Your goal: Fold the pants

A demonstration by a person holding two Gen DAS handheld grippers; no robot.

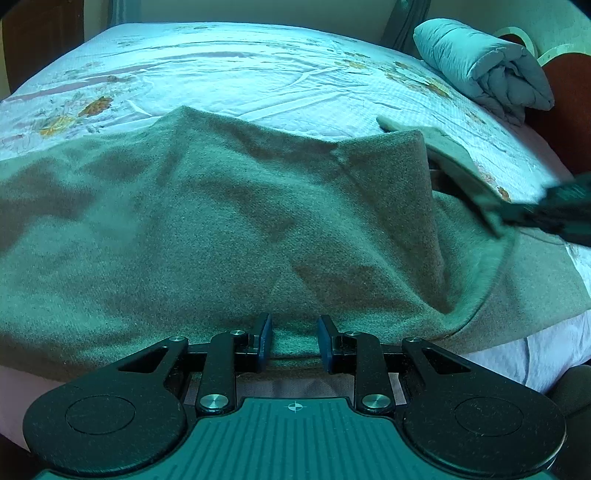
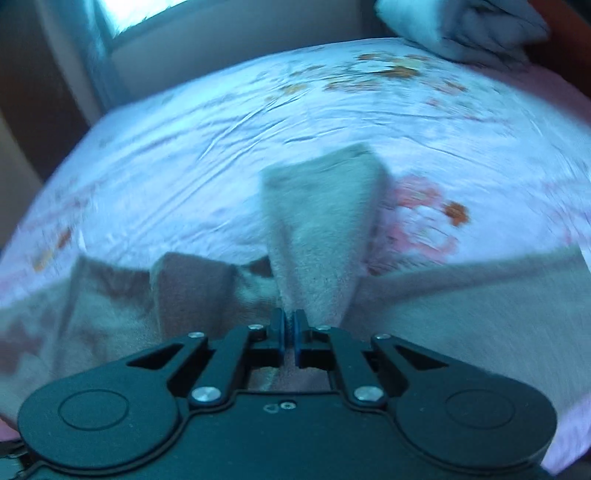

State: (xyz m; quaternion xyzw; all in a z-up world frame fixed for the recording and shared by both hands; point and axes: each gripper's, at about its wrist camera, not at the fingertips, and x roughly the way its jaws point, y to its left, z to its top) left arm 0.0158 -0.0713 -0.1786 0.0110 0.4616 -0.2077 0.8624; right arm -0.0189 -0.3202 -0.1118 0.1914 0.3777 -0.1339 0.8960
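Grey-green fleece pants (image 1: 229, 229) lie spread over the near half of the bed. My left gripper (image 1: 294, 338) rests at their near edge, jaws a little apart, with the fabric edge lying flat between the pads and not pinched. My right gripper (image 2: 290, 330) is shut on a narrow flap of the pants (image 2: 321, 229), which stands up ahead of it, lifted off the bed. In the left wrist view the right gripper (image 1: 517, 216) shows blurred at the right edge, holding up that strip of the pants (image 1: 447, 158).
A floral bedsheet (image 1: 236, 74) covers the bed beyond the pants. A rolled grey quilt (image 1: 484, 62) lies at the far right corner by a wooden headboard (image 1: 569, 110). A window (image 2: 136, 11) and wall lie behind the bed.
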